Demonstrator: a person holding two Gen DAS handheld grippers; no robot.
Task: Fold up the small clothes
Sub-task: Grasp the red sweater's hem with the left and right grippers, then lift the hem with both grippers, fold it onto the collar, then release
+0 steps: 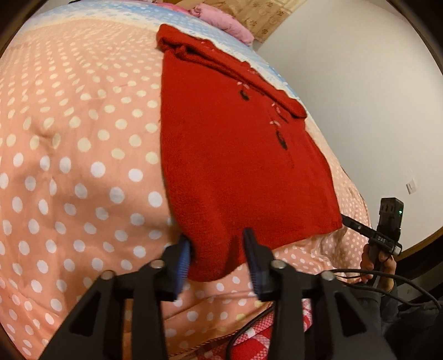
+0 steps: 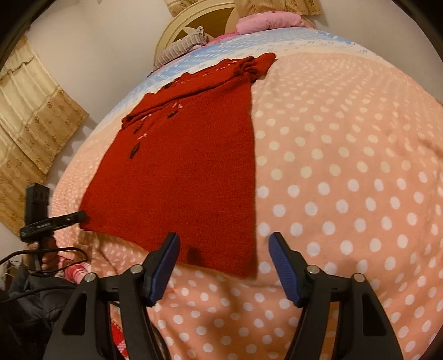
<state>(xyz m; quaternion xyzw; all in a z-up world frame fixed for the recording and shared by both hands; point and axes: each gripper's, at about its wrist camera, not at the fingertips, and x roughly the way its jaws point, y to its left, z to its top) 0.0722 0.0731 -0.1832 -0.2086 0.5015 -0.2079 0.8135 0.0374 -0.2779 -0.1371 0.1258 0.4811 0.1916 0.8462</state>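
A red knitted garment (image 1: 235,155) lies flat on a pink polka-dot bedspread (image 1: 69,166), folded lengthwise, with its collar end at the far side. In the left wrist view my left gripper (image 1: 217,246) is open, and the garment's near hem corner lies between its blue pads without being pinched. The right gripper (image 1: 347,221), held in a hand, touches the other hem corner. In the right wrist view the garment (image 2: 188,171) stretches away, and my right gripper (image 2: 223,246) stands wide open over its near right corner. The left gripper (image 2: 81,215) is at the left corner.
Pink bedding (image 2: 265,20) and a cream headboard (image 2: 199,25) are at the bed's far end. A beige curtain (image 2: 33,110) hangs on the white wall. Red checked cloth (image 1: 257,332) and black cables (image 1: 373,274) lie at the near bed edge.
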